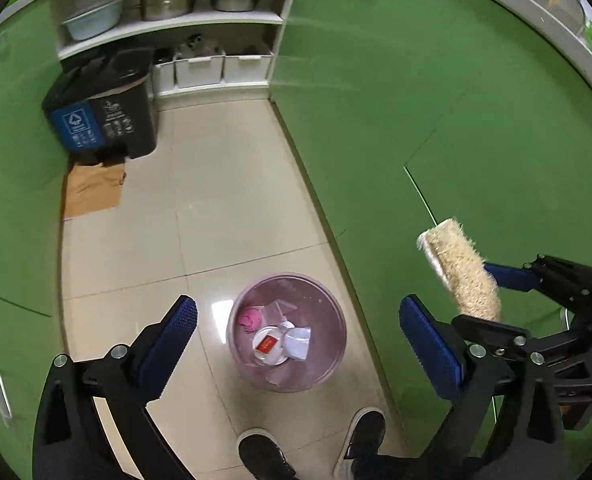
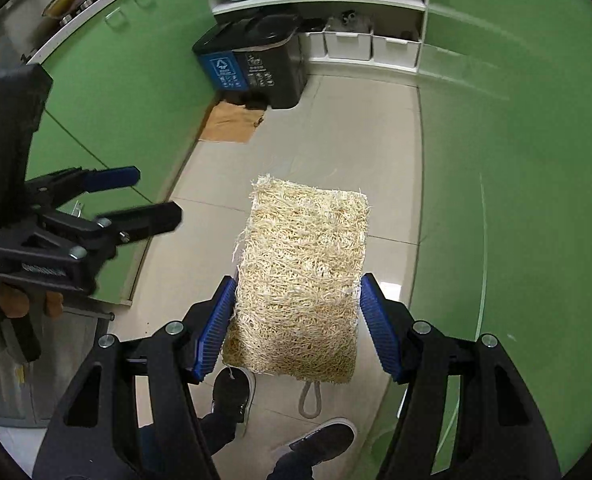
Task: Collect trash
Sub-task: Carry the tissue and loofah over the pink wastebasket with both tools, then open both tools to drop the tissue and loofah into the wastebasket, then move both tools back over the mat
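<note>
My right gripper (image 2: 298, 316) is shut on a beige loofah scrub pad (image 2: 302, 268) with a cord loop hanging below it; the pad is held in the air over the floor. In the left wrist view the pad (image 1: 460, 270) shows at the right, held by the right gripper (image 1: 492, 296). My left gripper (image 1: 296, 328) is open and empty, directly above a pink waste bin (image 1: 332, 364) on the floor. The bin holds a pink crumpled item, a white lid with a red label and clear plastic. The left gripper also shows in the right wrist view (image 2: 148, 196).
Green cabinets (image 1: 436, 100) line both sides of a narrow tiled aisle. A black and blue sorting bin (image 1: 104, 116) and flat cardboard (image 1: 92, 190) sit at the far left. Shelves with pots and white boxes (image 1: 212, 66) close the far end. The person's shoes (image 1: 364, 436) are below.
</note>
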{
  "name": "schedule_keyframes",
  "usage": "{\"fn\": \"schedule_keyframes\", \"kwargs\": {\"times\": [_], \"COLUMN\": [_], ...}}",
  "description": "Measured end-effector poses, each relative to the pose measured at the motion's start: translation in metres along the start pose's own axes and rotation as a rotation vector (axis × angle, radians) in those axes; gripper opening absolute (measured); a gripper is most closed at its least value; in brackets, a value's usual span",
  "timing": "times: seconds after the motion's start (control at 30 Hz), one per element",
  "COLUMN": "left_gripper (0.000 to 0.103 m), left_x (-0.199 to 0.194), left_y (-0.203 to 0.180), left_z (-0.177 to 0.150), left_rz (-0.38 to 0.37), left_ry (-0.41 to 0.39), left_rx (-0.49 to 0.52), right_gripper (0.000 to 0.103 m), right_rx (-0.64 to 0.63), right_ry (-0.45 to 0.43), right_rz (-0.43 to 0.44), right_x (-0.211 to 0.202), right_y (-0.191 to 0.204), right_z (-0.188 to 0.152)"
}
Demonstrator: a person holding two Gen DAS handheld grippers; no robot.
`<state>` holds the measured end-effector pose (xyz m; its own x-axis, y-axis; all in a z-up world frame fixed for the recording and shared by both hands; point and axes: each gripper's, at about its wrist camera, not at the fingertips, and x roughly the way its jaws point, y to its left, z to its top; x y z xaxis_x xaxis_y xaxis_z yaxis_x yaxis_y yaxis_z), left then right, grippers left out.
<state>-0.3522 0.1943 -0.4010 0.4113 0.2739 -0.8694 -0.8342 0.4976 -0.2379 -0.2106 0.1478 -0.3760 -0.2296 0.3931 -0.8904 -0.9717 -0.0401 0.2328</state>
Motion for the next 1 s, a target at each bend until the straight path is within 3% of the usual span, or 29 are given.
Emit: {"fn": "schedule_keyframes", "kwargs": {"times": [0.13,0.17,0.23,0.5,0.7,0.83,1.0], "left_gripper": [0.097,0.097,0.097,0.097,0.097,0.097,0.097], "left_x": [-0.011,-0.013,-0.016,-0.015,-0.033,-0.065,-0.131], "left_y": [0.015,0.019,0.025,0.031,0.019,0.001,-0.034], "left_z": [-0.001,-0.001,0.001,0.000,0.008,0.021,0.048], "left_rz": [0.017,0.020,0.027,0.029,0.020,0.011,-0.005], "left_ry": [-0.019,-0.025,-0.037,-0.029,-0.018,-0.018,-0.023], "left_rx": [-0.029,-0.036,-0.046,-0.053,-0.038,-0.018,0.019], "right_gripper": [0.065,0.081,0.100,0.100,0.100,0.100,0.100], "right_rx": [-0.017,-0.017,-0.013,0.020,0.057,0.087,0.134], "right_ry": [-0.005,0.000,-0.003,0.031,0.027,0.009,-0.031], "right_rz": [0.027,0.035,0.045,0.002,-0.020,-0.025,-0.020], "right_x": [0.013,0.017,0.019,0.026,0.002,-0.045,-0.139], "right_y": [0.008,0.008,0.010,0.004,-0.003,-0.004,0.001], "right_z": [0.009,0.011,0.010,0.006,0.008,0.014,0.031]}}
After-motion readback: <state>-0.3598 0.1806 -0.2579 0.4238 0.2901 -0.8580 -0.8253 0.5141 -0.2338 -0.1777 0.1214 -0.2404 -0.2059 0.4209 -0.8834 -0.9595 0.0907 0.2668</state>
